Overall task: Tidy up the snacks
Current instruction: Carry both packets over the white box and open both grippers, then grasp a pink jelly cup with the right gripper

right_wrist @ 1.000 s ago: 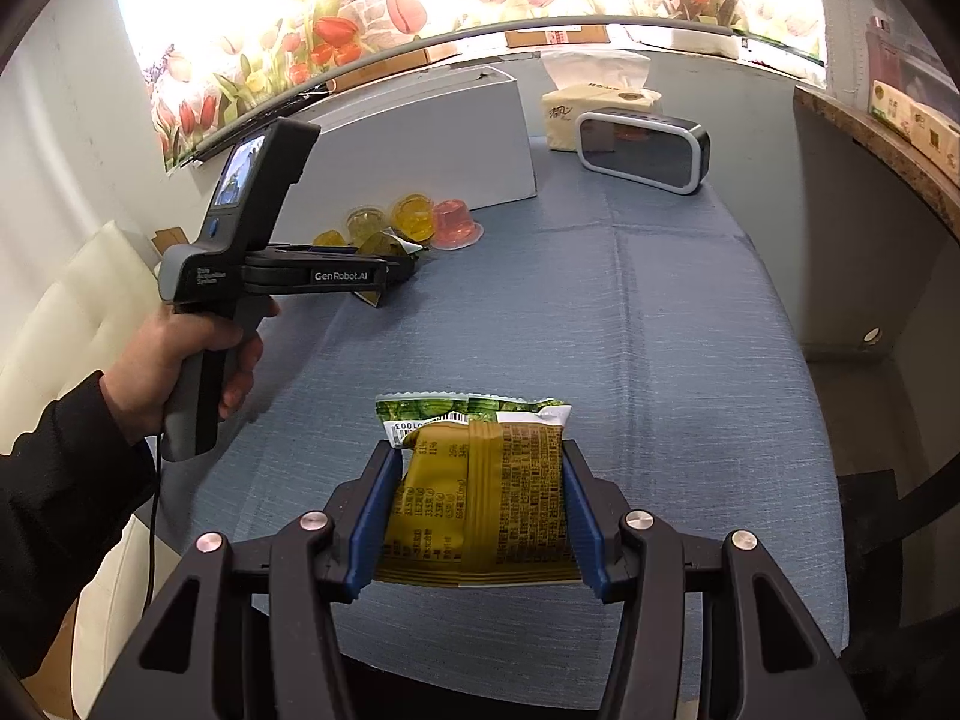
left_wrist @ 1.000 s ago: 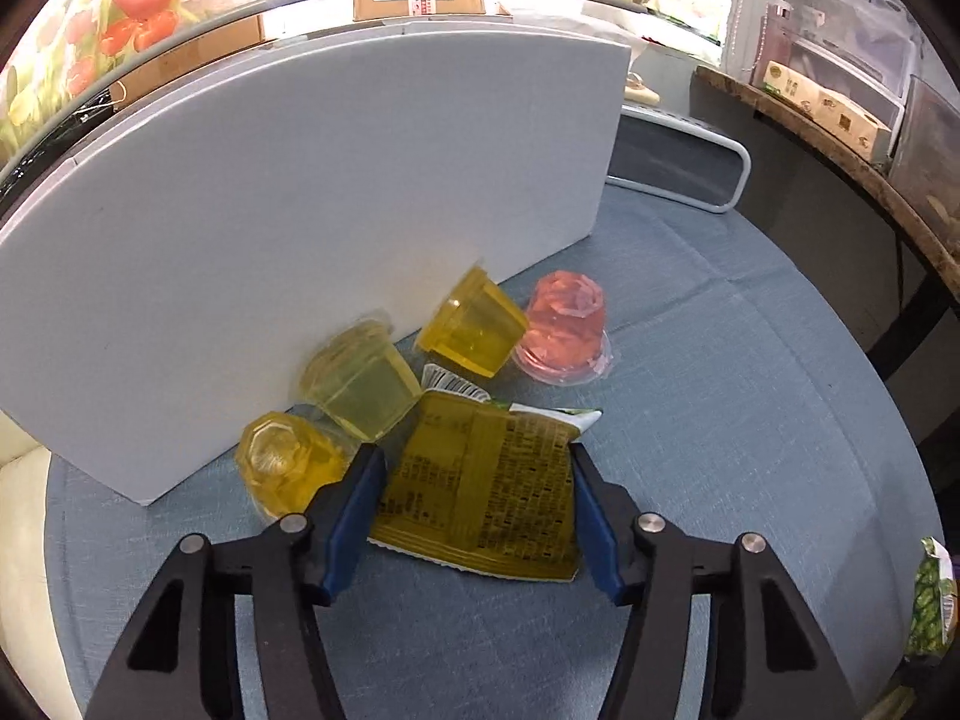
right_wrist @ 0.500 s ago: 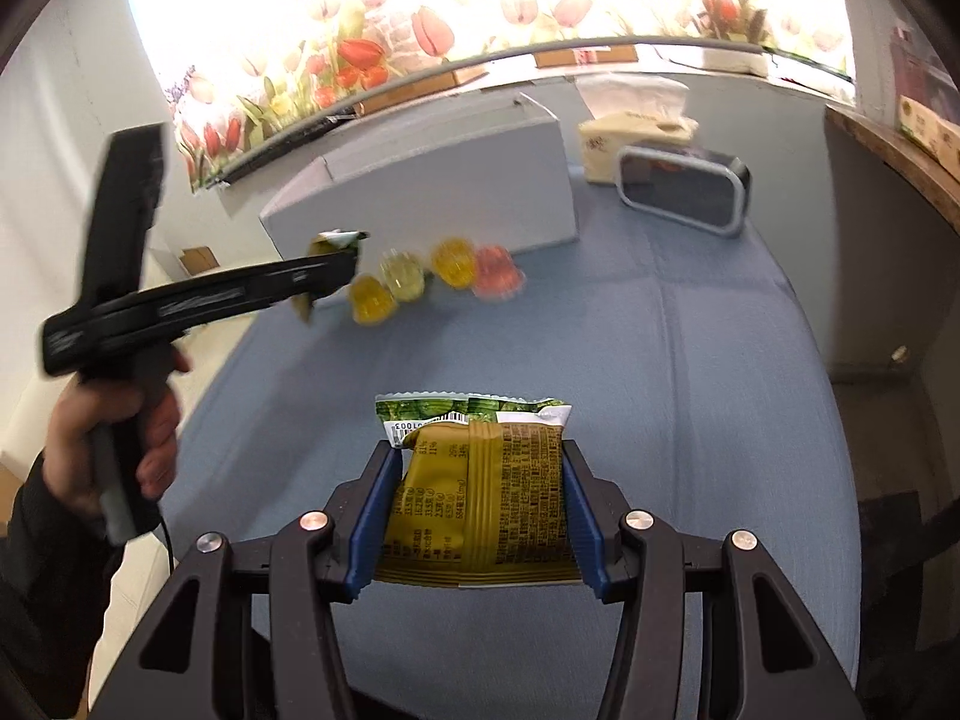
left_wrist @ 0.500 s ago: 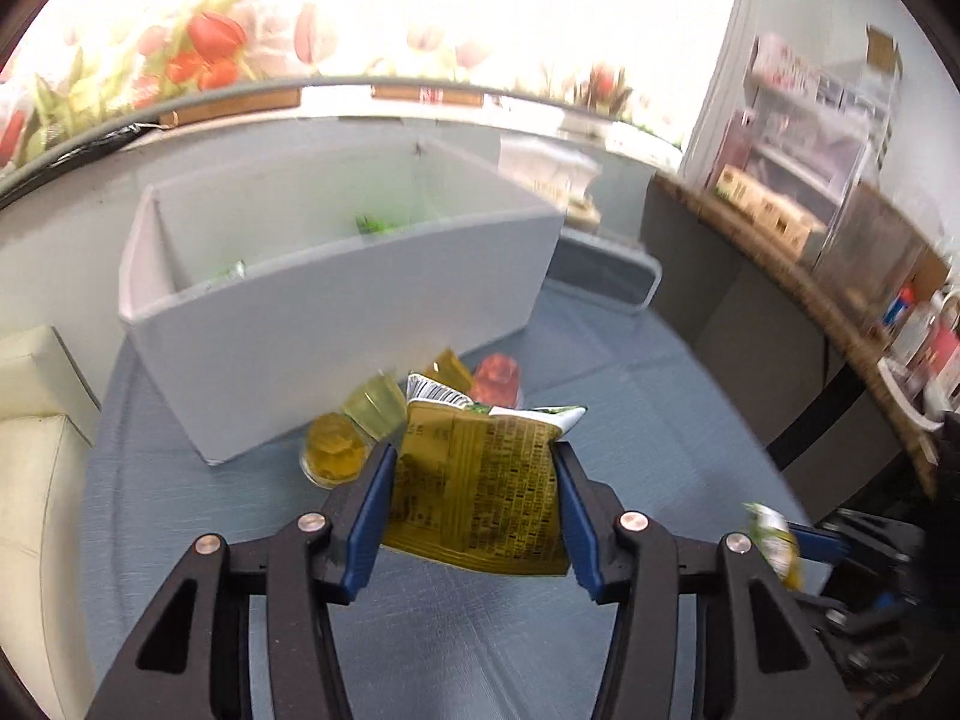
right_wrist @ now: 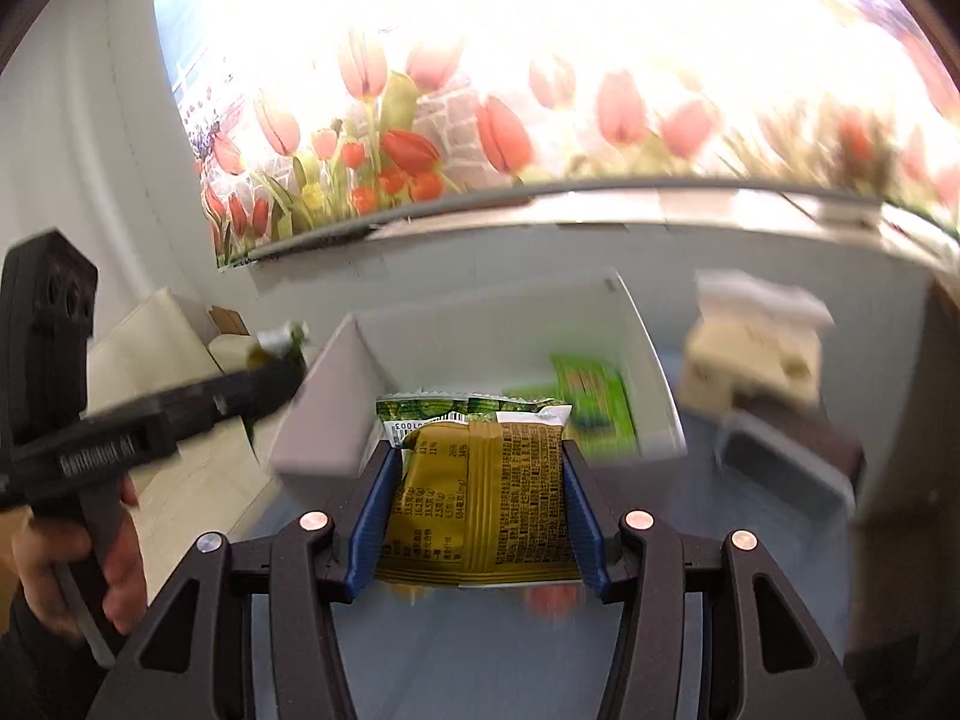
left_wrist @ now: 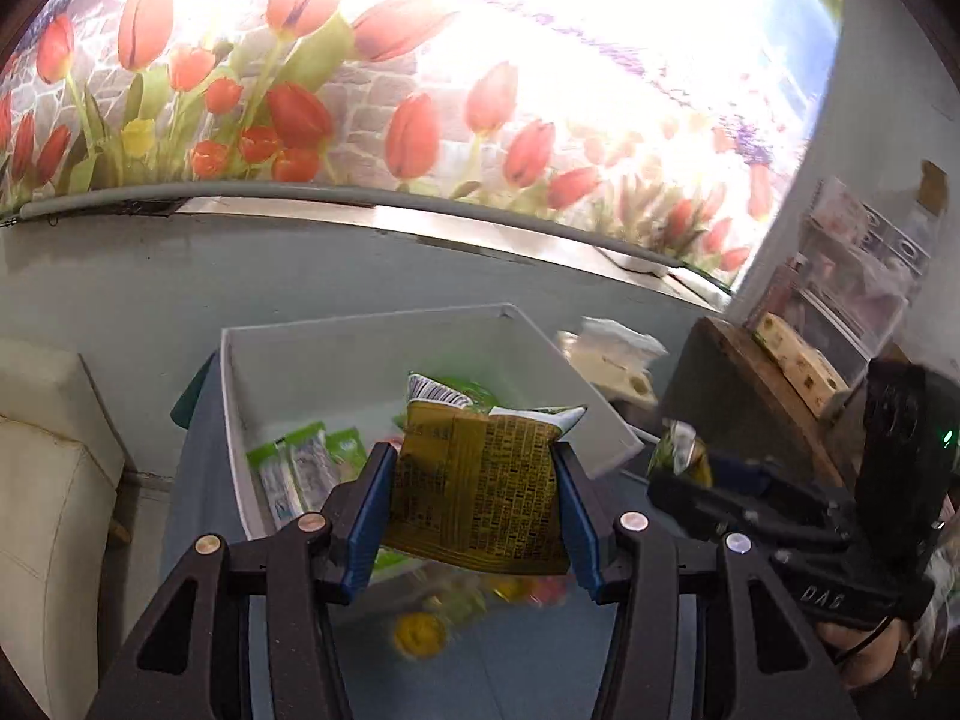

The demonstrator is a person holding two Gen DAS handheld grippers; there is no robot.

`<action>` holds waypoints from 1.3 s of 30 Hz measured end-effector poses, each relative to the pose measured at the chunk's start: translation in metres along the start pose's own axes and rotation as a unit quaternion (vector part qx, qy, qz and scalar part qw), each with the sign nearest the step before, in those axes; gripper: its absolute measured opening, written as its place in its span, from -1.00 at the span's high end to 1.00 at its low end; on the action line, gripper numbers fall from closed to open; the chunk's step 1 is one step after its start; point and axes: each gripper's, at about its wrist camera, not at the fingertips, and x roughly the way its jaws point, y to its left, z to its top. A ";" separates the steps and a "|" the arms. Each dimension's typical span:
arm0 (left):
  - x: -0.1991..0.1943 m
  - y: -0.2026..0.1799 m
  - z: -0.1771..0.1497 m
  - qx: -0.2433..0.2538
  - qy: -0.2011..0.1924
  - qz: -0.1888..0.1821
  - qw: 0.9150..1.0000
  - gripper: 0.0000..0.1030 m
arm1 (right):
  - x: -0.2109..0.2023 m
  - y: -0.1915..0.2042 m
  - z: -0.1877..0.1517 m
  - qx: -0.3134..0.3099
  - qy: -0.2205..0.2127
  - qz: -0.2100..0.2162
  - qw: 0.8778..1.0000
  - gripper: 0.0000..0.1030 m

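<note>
Both grippers have come up off the table since a second ago and now hang over the bin, each with a packet.

Your left gripper (left_wrist: 474, 516) is closed on a packet (left_wrist: 477, 492), blue pads pressing its two side edges, held above the near wall of the bin (left_wrist: 384, 354). Your right gripper (right_wrist: 477, 510) is clamped the same way on a second packet (right_wrist: 480, 492), also at the bin's near wall, just right of the left one.

Risks, as I judge them: both tools crowd the same opening, so you could knock them together. Wrappers are slick and pinched only at the edges, so a fast swing could slip one out. Let go too early and a packet lands on the near wall, or down on the jelly cups (left_wrist: 420, 633) on the table in front of the bin.

Bin contents: green-and-white packs (left_wrist: 300, 468) lying at the left end, a green pack (right_wrist: 591, 405) toward the right. Middle is hidden behind your packets, cannot tell. Cups are blurred and outside the bin.
</note>
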 end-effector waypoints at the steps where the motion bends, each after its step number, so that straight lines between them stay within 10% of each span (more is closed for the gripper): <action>1: 0.007 0.005 0.005 -0.002 0.002 0.002 1.000 -0.09 | 0.010 0.000 0.012 -0.006 0.002 -0.004 1.000 -0.10; 12: 0.056 0.049 0.019 -0.021 0.037 0.034 0.999 -0.16 | 0.094 -0.021 0.051 0.010 0.056 -0.003 0.998 -0.12; 13: 0.055 0.051 0.018 -0.019 0.033 0.042 0.998 -0.39 | 0.097 -0.024 0.051 0.017 0.060 -0.003 0.998 -0.15; 15: 0.053 0.055 0.017 -0.025 0.032 0.043 0.998 -1.00 | 0.104 -0.029 0.050 0.035 0.069 0.005 0.997 -0.89; 28: 0.008 0.050 0.003 -0.002 0.000 0.059 0.998 -1.00 | 0.048 -0.038 0.034 0.057 0.003 0.005 0.998 -1.00; 39: -0.060 -0.010 -0.075 0.048 -0.035 0.070 0.996 -1.00 | -0.030 -0.002 -0.071 0.025 -0.002 -0.024 0.999 -1.00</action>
